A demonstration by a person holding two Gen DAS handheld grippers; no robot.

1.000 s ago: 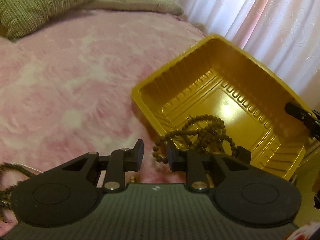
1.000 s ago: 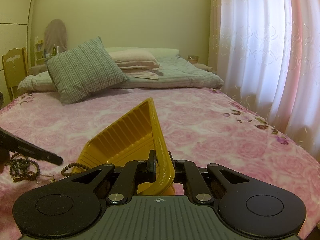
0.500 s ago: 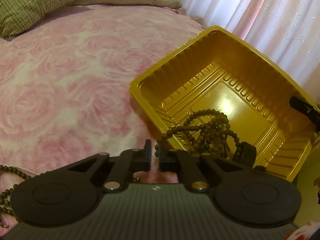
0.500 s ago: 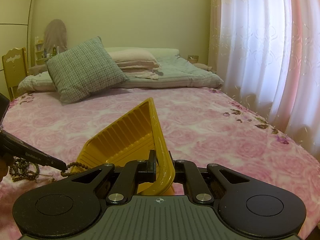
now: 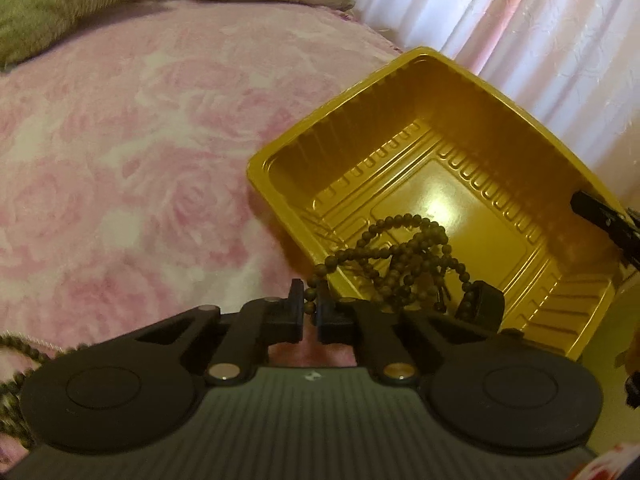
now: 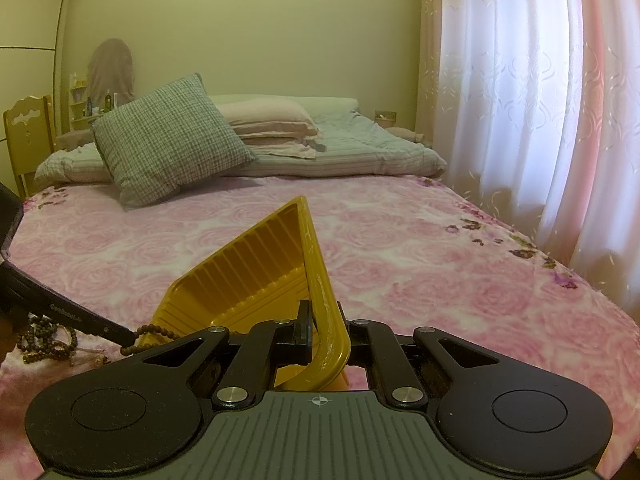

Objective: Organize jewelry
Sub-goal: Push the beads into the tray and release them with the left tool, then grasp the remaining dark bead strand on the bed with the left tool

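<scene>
Left tool [image 5: 308, 311] — pinching bead strand [image 5: 404, 256] | right tool [image 6: 323, 334] — clamping tray [image 6: 256, 276]

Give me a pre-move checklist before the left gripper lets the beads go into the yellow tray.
1. Left gripper pinching bead strand: ok.
2. Right gripper clamped on yellow tray rim: ok.
3. Tray tilted open toward left gripper: ok.
4. Most beads inside the tray: ok.
5. Whole strand past the rim: not ok, the held end hangs outside.
6. Other beads on the bedspread collected: not ok.
</scene>
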